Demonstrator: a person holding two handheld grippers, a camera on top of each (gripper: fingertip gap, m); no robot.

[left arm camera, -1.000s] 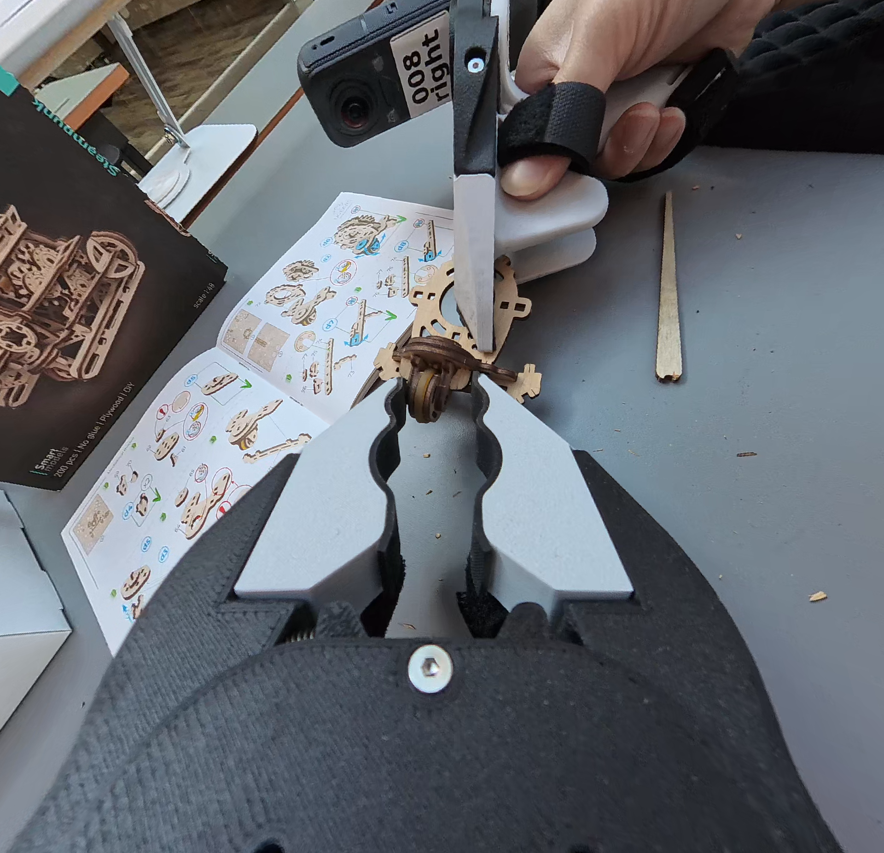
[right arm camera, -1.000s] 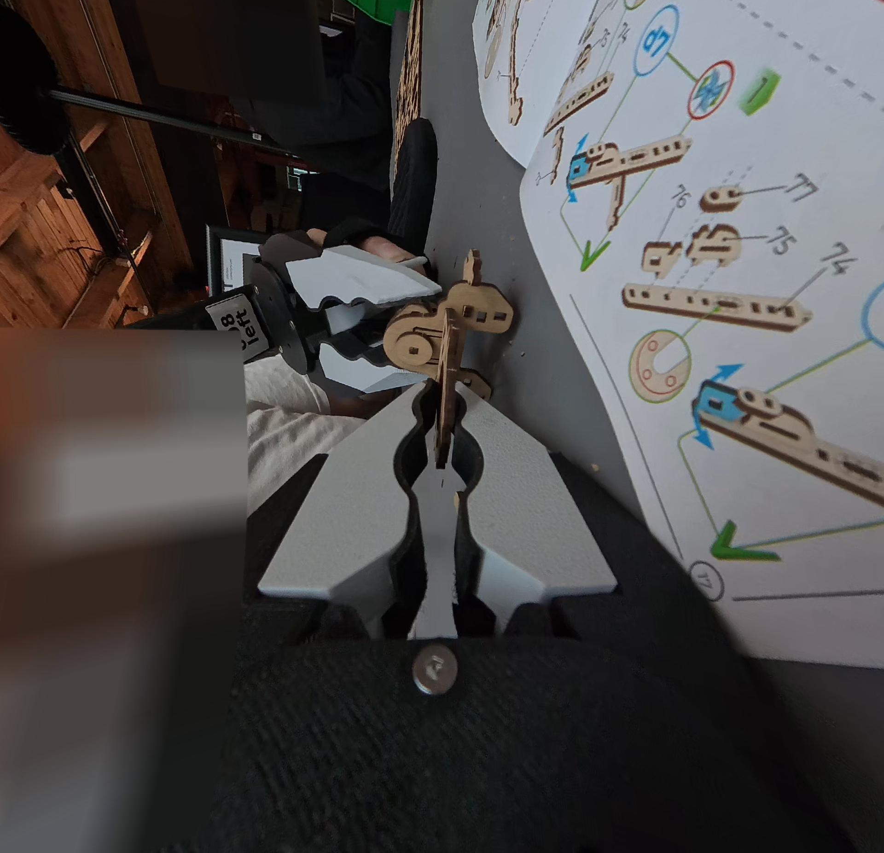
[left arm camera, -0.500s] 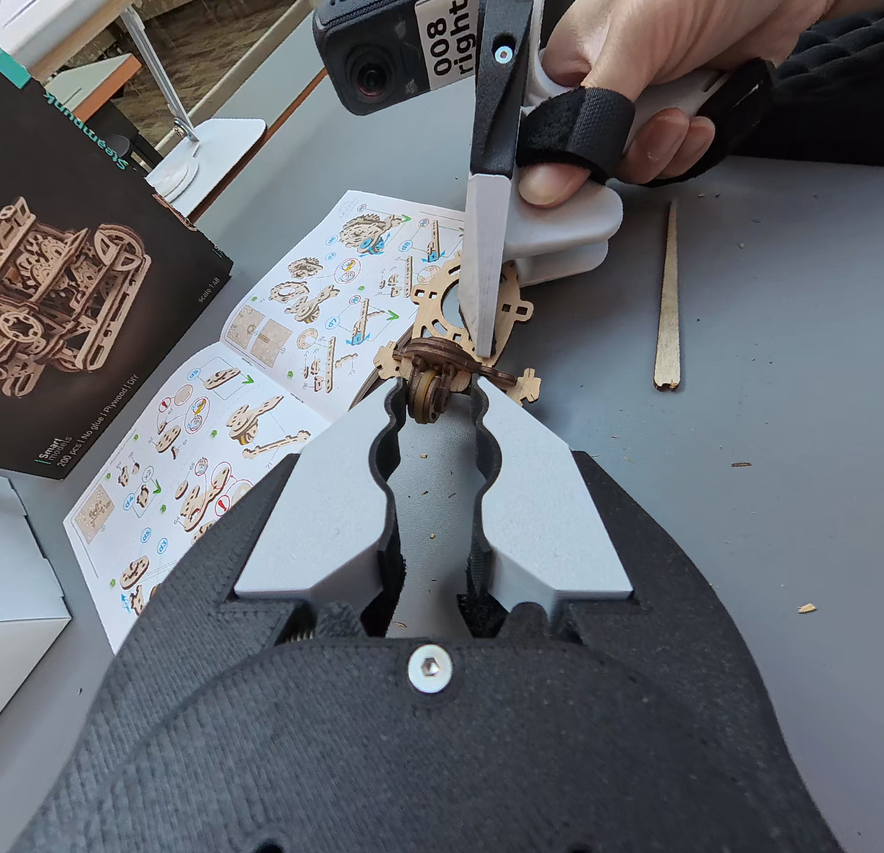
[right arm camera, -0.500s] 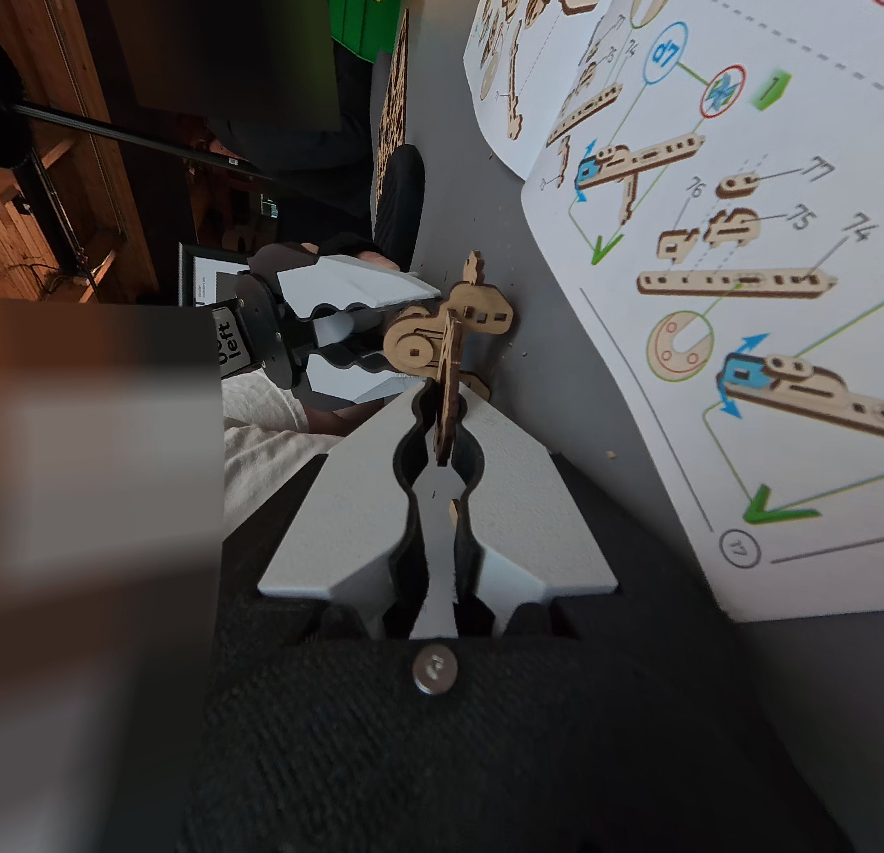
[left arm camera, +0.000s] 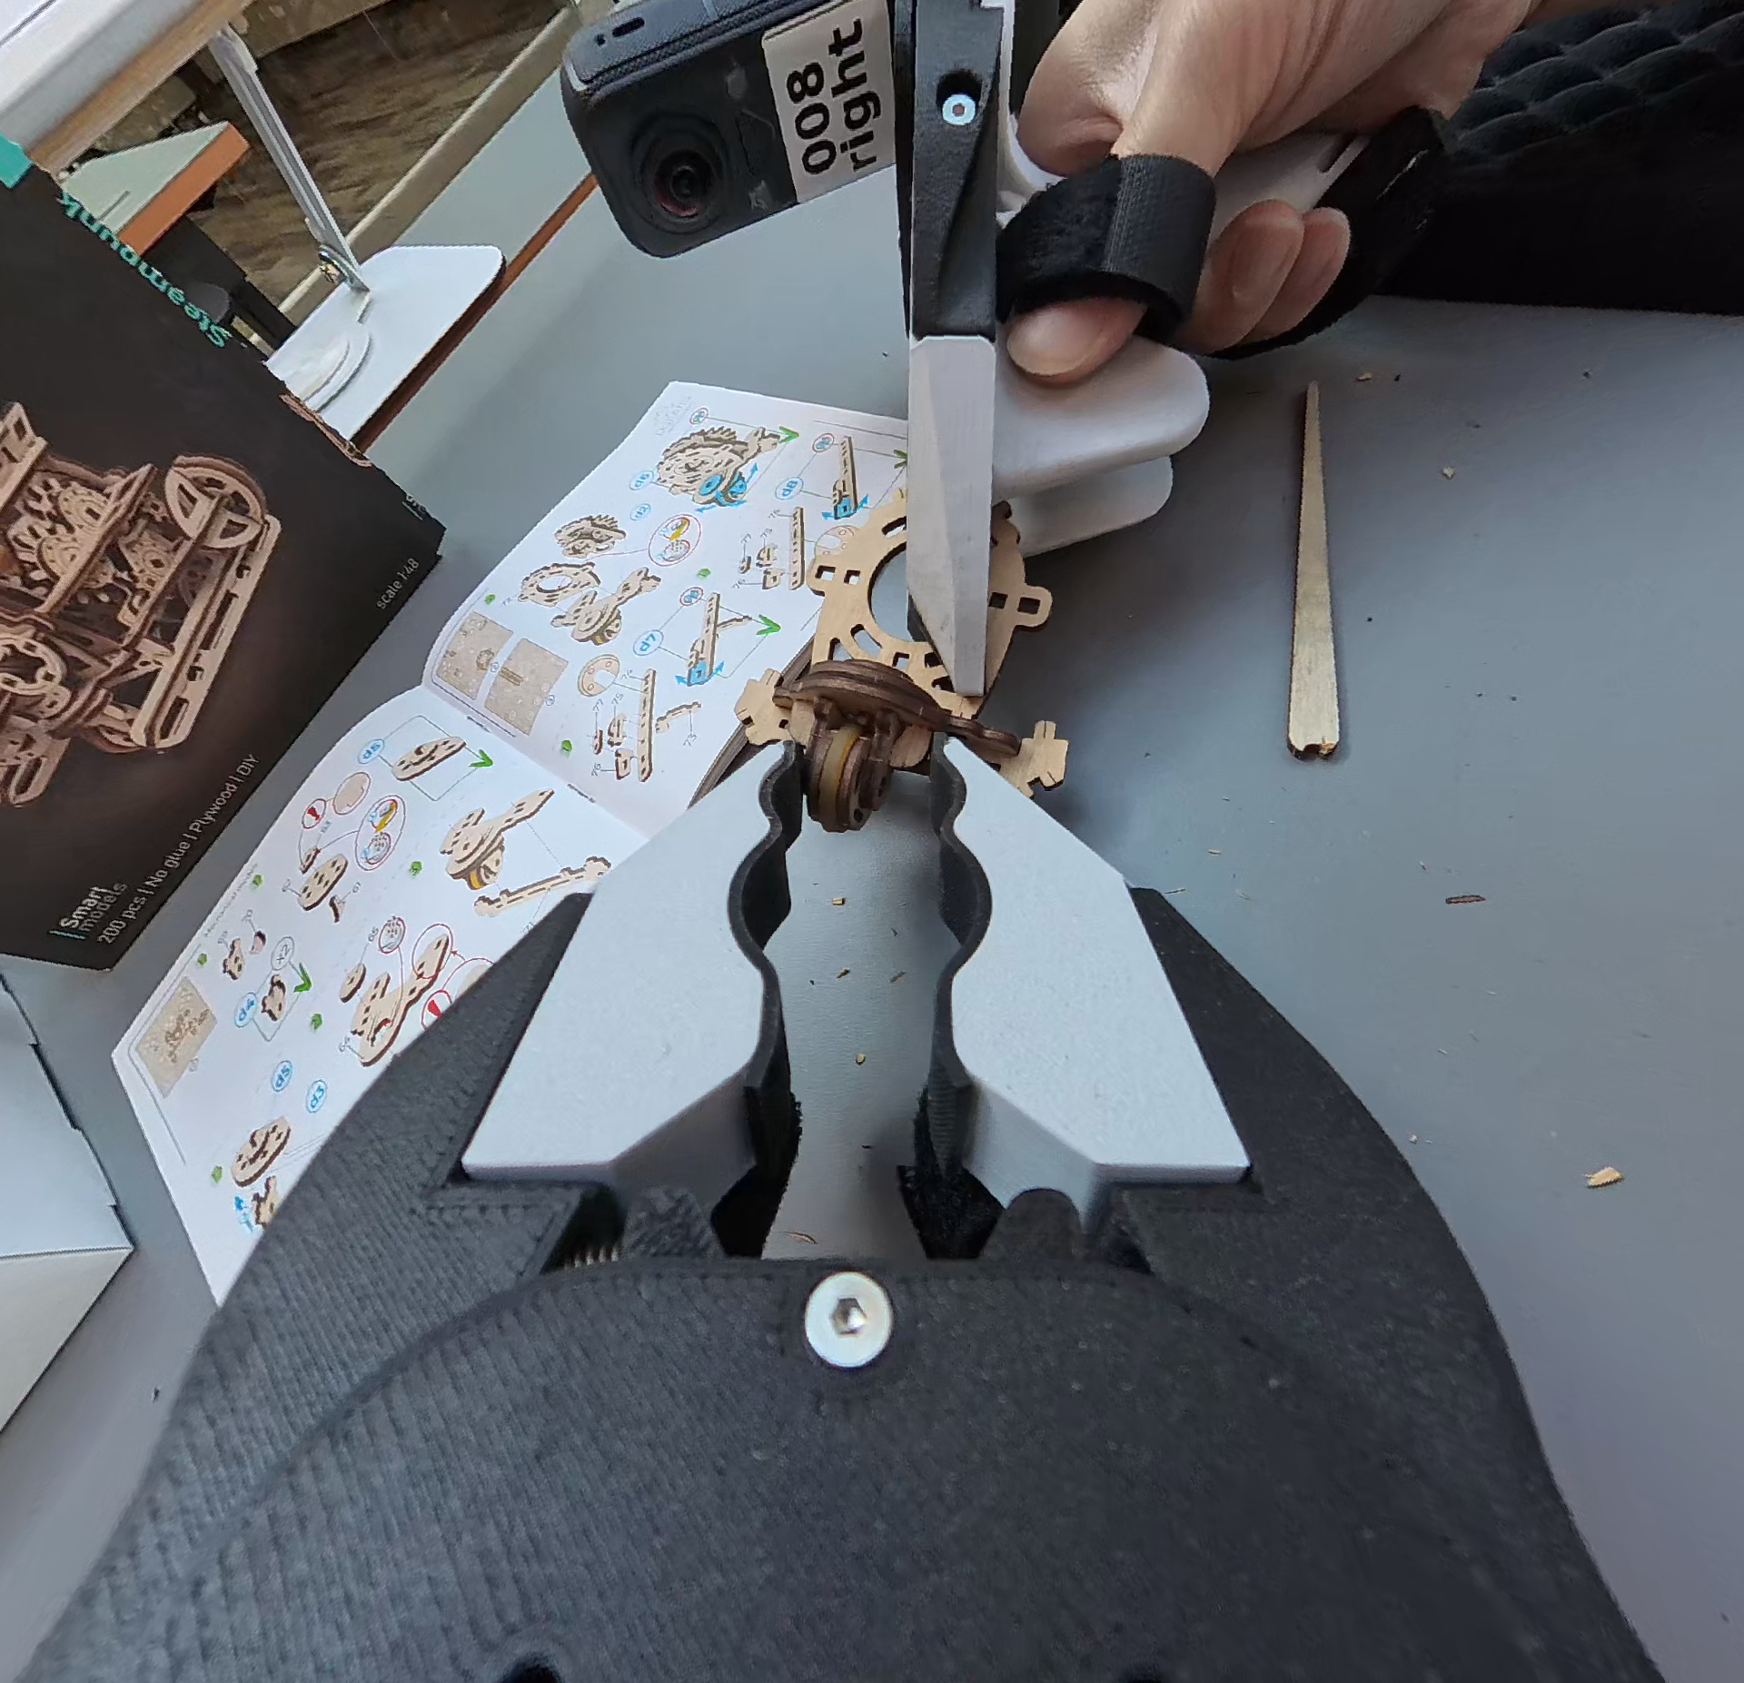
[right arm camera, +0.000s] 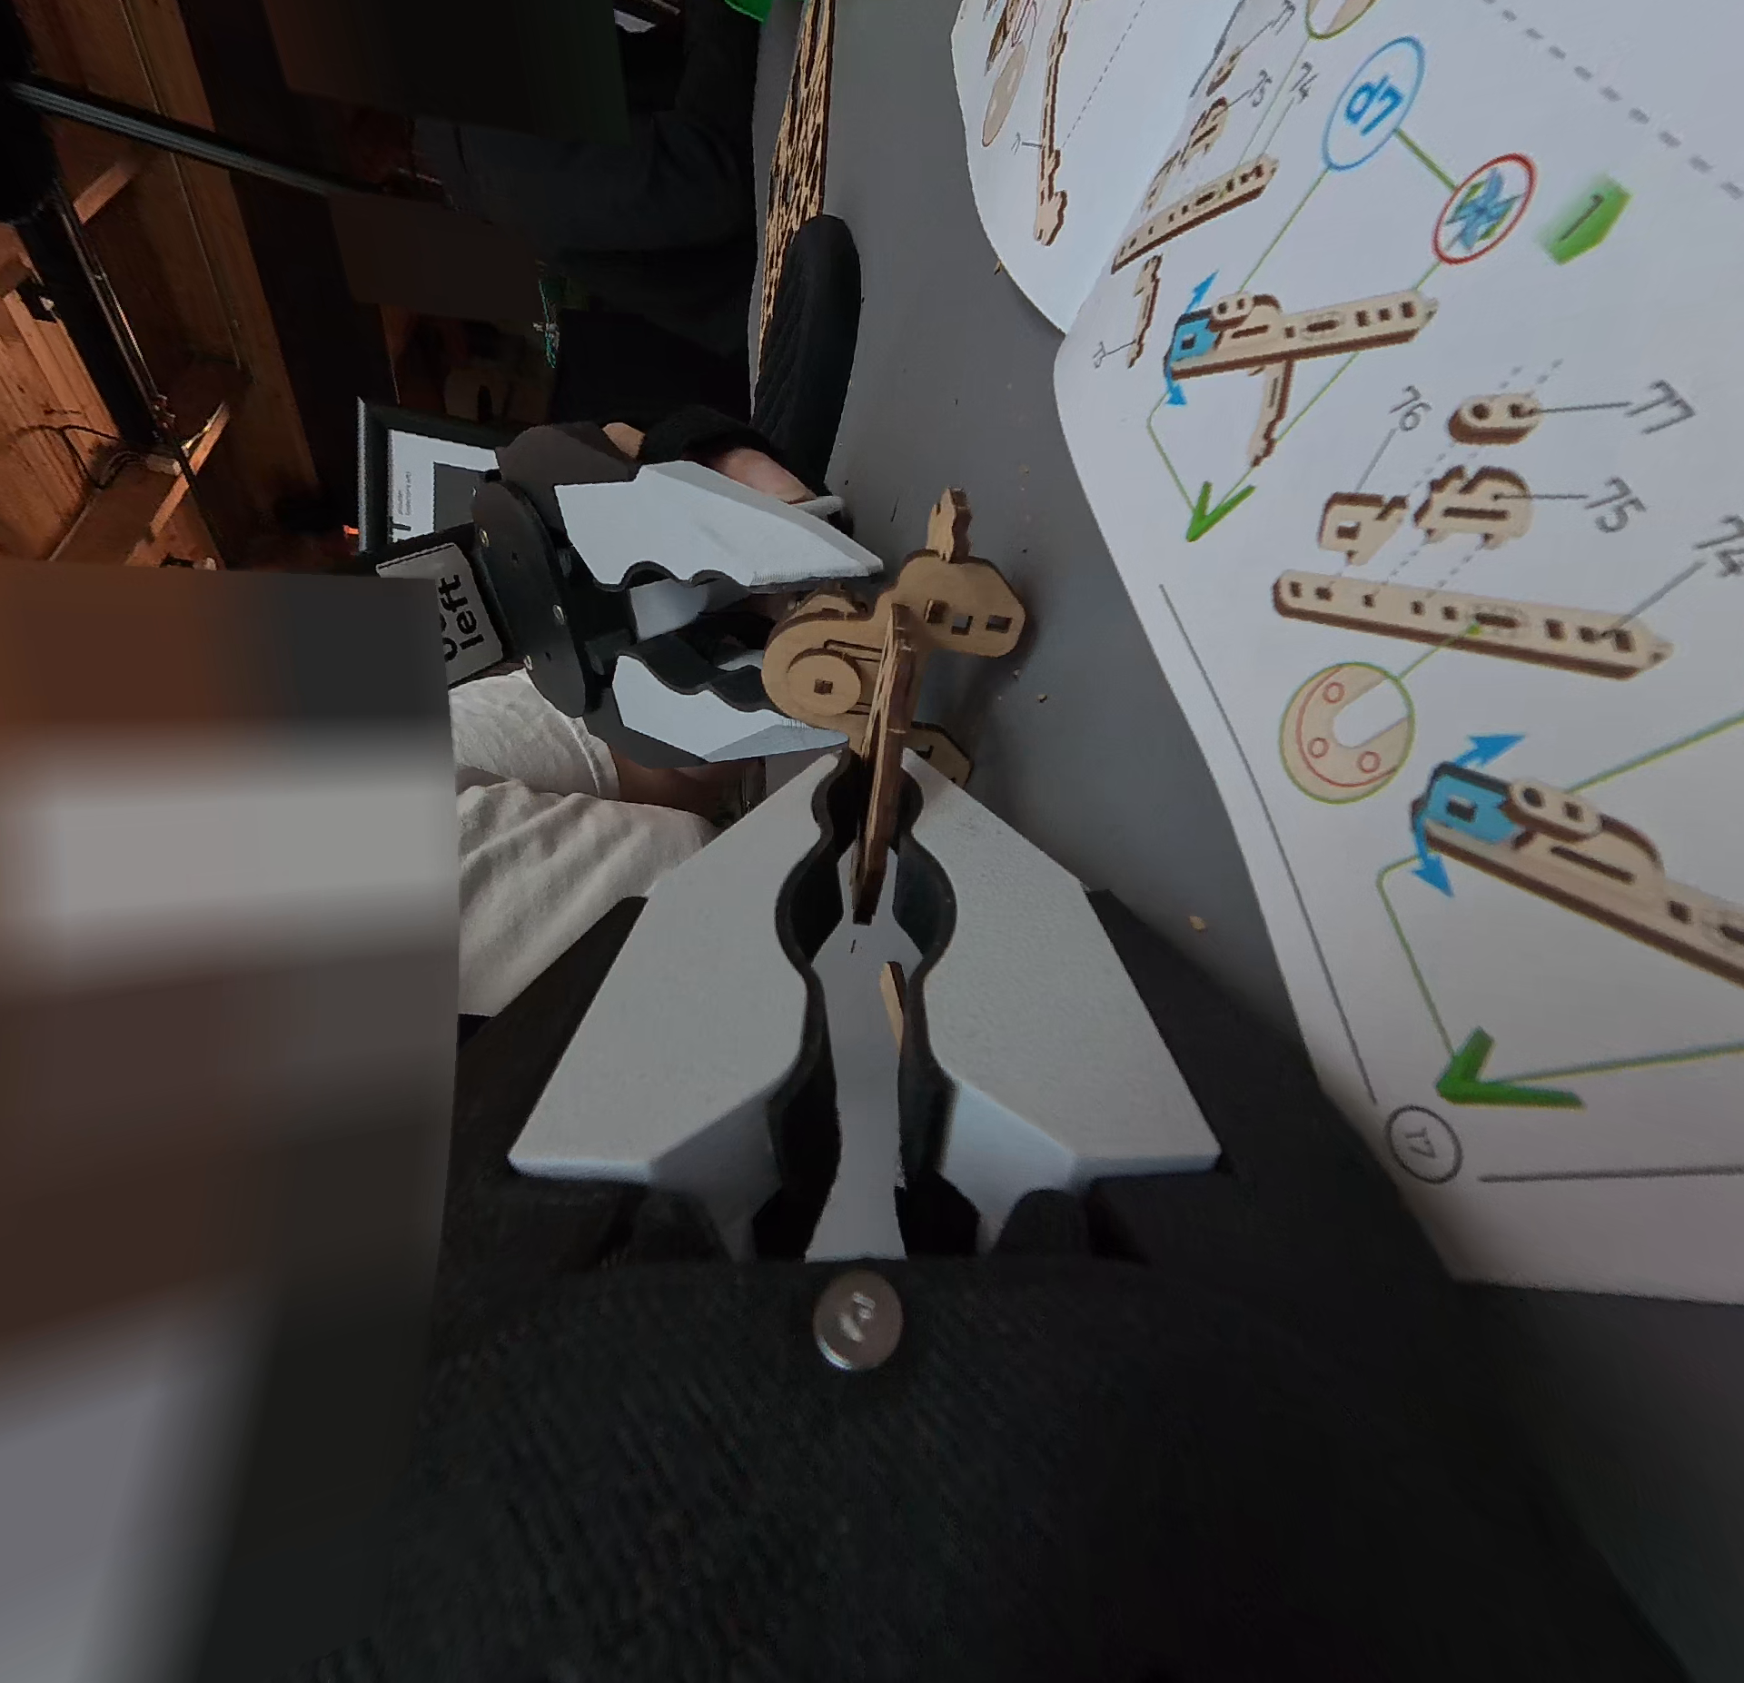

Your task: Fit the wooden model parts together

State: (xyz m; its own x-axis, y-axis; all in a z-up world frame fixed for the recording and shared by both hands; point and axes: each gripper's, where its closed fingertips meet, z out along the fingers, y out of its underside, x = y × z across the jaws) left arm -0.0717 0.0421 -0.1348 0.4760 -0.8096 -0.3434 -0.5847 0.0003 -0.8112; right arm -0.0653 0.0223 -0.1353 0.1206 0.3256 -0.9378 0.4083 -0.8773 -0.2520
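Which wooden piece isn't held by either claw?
The long thin wooden stick, lying alone on the grey table to the right. The round plate and small wheel part sit in the claws.

Grey table [left arm camera: 1510, 883], wooden wall [right arm camera: 113, 222], daylight

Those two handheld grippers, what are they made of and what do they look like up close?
Each gripper, the left gripper and the right gripper, has a black, ribbed plastic body with one silver screw, and two pale grey wedge-shaped jaws lined with wavy black pads. The right one carries a small black camera with a white label, a pale grey handle, and a black fabric strap looped round a finger. A dark sleeve shows behind.
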